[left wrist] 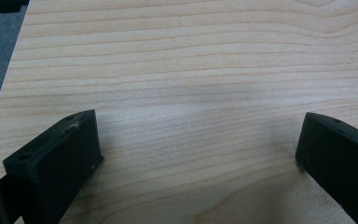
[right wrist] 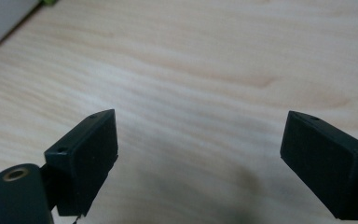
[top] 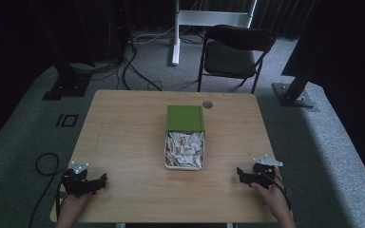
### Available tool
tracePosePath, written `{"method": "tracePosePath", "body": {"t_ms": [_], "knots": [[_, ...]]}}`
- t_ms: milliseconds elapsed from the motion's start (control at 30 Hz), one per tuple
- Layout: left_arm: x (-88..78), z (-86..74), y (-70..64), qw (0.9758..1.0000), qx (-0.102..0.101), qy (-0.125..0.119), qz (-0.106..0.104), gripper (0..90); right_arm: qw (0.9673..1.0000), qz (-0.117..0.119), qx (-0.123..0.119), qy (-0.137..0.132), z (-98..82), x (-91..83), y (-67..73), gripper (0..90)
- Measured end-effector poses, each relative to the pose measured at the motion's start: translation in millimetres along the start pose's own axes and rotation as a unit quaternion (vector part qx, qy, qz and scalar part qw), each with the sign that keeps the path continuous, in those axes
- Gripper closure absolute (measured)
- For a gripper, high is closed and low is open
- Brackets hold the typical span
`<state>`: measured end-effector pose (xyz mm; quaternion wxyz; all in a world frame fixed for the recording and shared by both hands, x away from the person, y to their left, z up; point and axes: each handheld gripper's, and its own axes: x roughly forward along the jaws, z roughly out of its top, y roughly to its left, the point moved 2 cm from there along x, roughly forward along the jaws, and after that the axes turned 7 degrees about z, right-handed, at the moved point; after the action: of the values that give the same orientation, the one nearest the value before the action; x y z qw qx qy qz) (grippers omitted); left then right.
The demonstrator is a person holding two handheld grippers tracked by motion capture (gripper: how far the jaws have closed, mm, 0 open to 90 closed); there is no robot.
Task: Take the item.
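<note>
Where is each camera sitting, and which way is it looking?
High view: above the person's side, looking forward and down on the table, box, both hands and grippers.
Left gripper view: rides the left gripper, looking along its open jaws at bare wood.
Right gripper view: rides the right gripper, jaws open, a pale box corner far left.
All views share the wooden tabletop.

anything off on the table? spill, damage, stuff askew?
Nothing stands out. The white box sits square mid-table, green lid open at its far side, packets all inside. Left tongs and right tongs are open and empty near the front edge.
</note>
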<state>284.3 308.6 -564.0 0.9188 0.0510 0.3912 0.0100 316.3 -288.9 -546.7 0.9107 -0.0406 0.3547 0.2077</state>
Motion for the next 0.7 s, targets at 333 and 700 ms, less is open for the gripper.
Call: {"method": "tracePosePath", "body": {"t_ms": [333, 700], "knots": [[0.0, 0.0, -0.2, 1.0, -0.001, 0.0, 0.0, 0.7, 0.999, 0.031, -0.005, -0.032, 32.0, -9.8, 11.4, 11.8], [0.0, 0.0, -0.2, 1.0, -0.001, 0.0, 0.0, 0.7, 0.996, 0.06, -0.025, -0.061, 64.6, -15.0, 30.7, 13.8]]}}
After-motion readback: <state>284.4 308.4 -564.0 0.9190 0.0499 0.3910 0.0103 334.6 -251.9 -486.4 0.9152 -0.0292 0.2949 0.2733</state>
